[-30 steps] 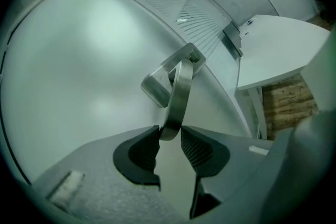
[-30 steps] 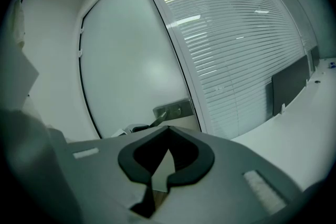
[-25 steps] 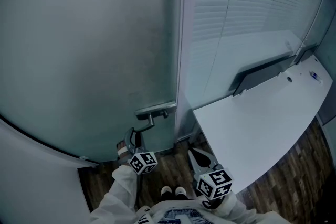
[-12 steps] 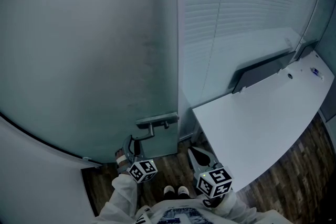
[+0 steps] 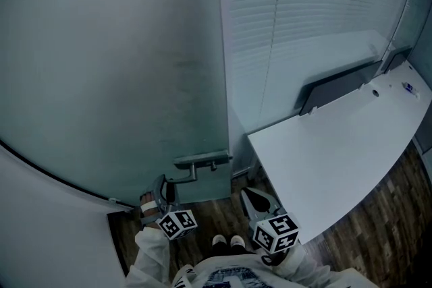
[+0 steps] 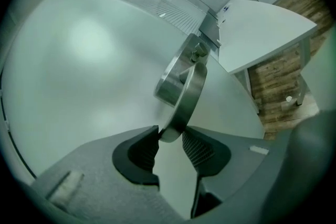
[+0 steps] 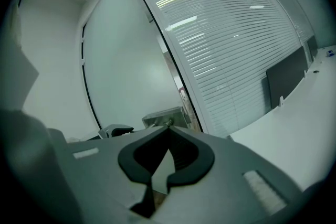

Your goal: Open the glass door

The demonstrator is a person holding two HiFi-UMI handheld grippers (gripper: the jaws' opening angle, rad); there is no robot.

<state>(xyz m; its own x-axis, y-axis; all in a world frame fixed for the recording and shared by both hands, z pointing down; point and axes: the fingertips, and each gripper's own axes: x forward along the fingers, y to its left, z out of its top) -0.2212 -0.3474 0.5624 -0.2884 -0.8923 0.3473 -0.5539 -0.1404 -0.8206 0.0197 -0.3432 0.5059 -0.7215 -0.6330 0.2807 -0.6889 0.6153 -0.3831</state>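
The frosted glass door [image 5: 121, 77] carries a steel lever handle [image 5: 201, 160] near its right edge. My left gripper [image 5: 165, 189] is at the lever's free end. In the left gripper view the lever's tip [image 6: 176, 126] sits between the ribbed pads [image 6: 143, 148] of the left gripper [image 6: 170, 139], touching both, while the jaws are opening. The door stands slightly ajar from its frame [image 7: 184, 94]. My right gripper [image 5: 260, 202] hangs low beside the desk; in its own view the right gripper [image 7: 167, 136] is shut with nothing in it.
A white desk [image 5: 337, 152] fills the right side, with a dark screen [image 5: 337, 88] at its back. A glass wall with blinds [image 5: 304, 10] stands to the right of the door. My shoes [image 5: 226, 241] are on the wood floor [image 5: 223, 212].
The door's right edge has shifted left in the head view. My left gripper has moved left and nearer to me with the handle. The right gripper has stayed put.
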